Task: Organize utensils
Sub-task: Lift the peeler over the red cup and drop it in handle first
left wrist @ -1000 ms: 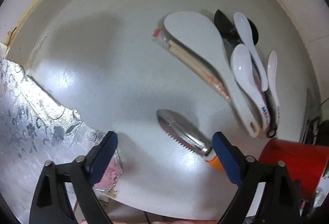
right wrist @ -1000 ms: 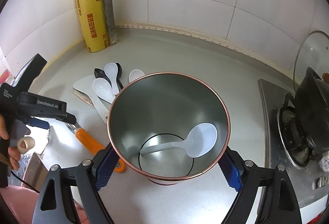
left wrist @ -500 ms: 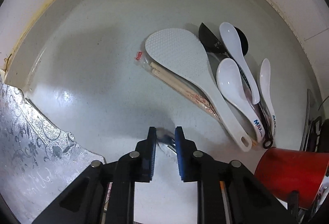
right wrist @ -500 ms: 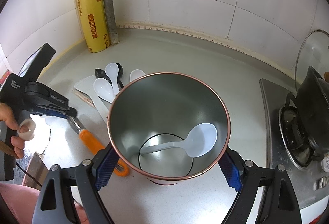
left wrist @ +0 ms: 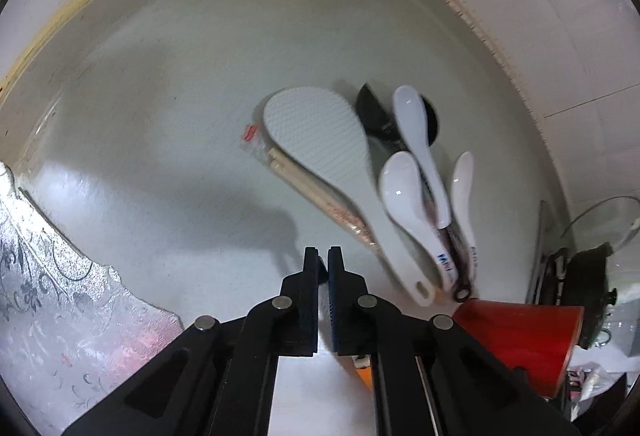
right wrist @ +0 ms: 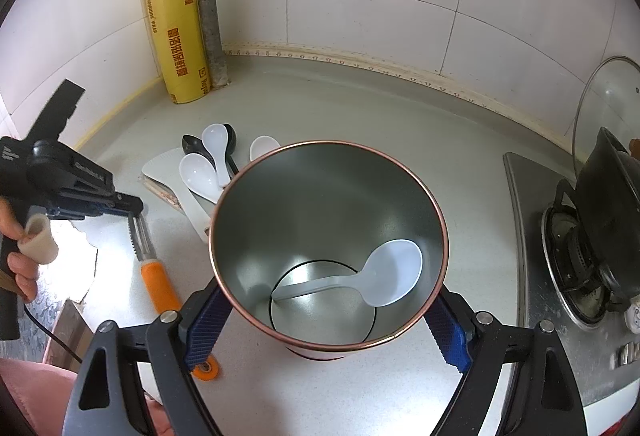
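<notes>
Blue-padded and black, the right hand-held gripper (right wrist: 324, 332) clamps the tall metal canister with a copper-coloured rim (right wrist: 326, 236), red on the outside as the left wrist view shows, standing on the pale grey surface (right wrist: 360, 116). Only the right view looks inside: one white plastic ladle-spoon (right wrist: 384, 272) leans in it. That view alone also shows the left hand-held gripper (right wrist: 134, 206) pinched on the serrated steel blade of an orange-handled peeler (right wrist: 154, 276); its jaws have just been closing. In the left view the pads meet almost flush, only a scrap of orange showing below them.

Farther off lie a white ridged rice paddle (left wrist: 320, 140) over wrapped wooden chopsticks (left wrist: 320, 200), three white ceramic soup spoons (left wrist: 404, 192) and black plastic spoons (left wrist: 372, 112); blue lettering on two handles is blurred. A yellow cling-film roll (right wrist: 176, 16) printed "Beyond WRAP" leans in the tiled corner. A black pot on a gas burner (right wrist: 604, 212) sits at right.
</notes>
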Demonstrator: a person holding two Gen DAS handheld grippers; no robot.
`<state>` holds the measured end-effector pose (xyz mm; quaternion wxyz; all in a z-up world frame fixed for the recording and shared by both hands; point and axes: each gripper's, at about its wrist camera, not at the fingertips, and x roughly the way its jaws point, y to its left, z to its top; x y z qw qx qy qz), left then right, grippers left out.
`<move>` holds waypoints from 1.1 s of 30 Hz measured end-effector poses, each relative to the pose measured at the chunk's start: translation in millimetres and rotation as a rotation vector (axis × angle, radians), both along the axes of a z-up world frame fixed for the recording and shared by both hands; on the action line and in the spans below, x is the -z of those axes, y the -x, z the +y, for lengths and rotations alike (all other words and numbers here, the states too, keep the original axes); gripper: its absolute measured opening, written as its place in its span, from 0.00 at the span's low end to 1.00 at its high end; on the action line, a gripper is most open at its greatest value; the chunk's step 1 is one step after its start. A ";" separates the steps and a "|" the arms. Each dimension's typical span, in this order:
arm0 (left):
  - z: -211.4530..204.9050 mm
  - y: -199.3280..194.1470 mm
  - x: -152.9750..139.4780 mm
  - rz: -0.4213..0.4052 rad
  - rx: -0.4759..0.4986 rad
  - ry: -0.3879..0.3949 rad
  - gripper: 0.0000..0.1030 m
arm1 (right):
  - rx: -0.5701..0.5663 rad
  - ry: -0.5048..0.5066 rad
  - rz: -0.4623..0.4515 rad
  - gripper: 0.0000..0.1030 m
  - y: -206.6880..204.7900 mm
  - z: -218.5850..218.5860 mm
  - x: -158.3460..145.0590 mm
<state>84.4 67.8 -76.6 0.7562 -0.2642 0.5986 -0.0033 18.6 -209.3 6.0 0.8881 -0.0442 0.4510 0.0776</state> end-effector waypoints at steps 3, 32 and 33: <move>3.6 1.5 -15.2 -0.027 -0.002 0.033 0.02 | -0.001 0.000 0.000 0.87 -0.1 -0.1 0.1; -22.4 13.5 -155.2 -0.404 0.171 -0.009 0.01 | 0.001 0.002 -0.001 0.87 -0.2 -0.7 0.4; -24.3 14.1 -157.9 -0.408 0.177 -0.013 0.01 | 0.001 0.003 -0.002 0.87 -0.3 -0.4 0.3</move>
